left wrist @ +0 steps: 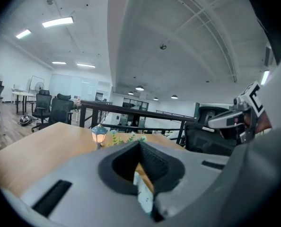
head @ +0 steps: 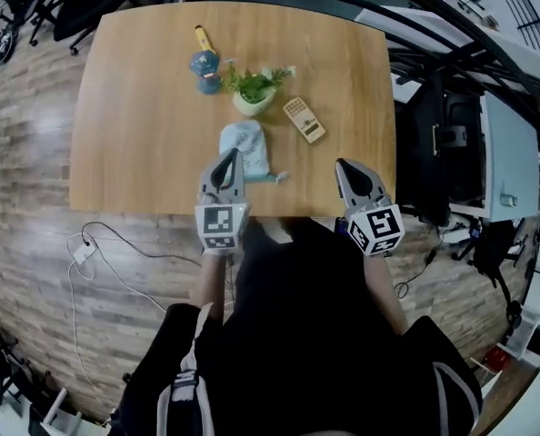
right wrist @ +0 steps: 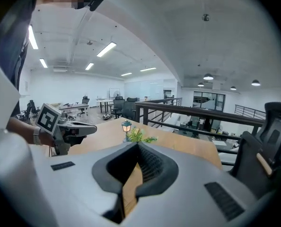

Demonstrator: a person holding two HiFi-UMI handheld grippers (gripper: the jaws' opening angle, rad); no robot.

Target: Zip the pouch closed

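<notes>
A light blue patterned pouch [head: 244, 147] lies flat near the table's front edge, with a thin teal pull or strap [head: 272, 179] sticking out at its near right corner. My left gripper [head: 228, 155] hovers over the pouch's near left edge, jaws shut and empty. Its own view shows a sliver of the pouch [left wrist: 143, 193] through the gap below the touching tips of the left gripper [left wrist: 139, 143]. My right gripper [head: 342, 164] is shut and empty, held over bare wood to the right of the pouch. In its own view the right gripper [right wrist: 137, 145] points toward the plant.
Behind the pouch stand a small potted plant [head: 255, 90], a blue lantern toy [head: 205, 64] and a beige remote-like device [head: 304, 119]. The wooden table [head: 143, 107] ends just under the grippers. Office chairs, a railing and a floor cable [head: 84, 248] surround it.
</notes>
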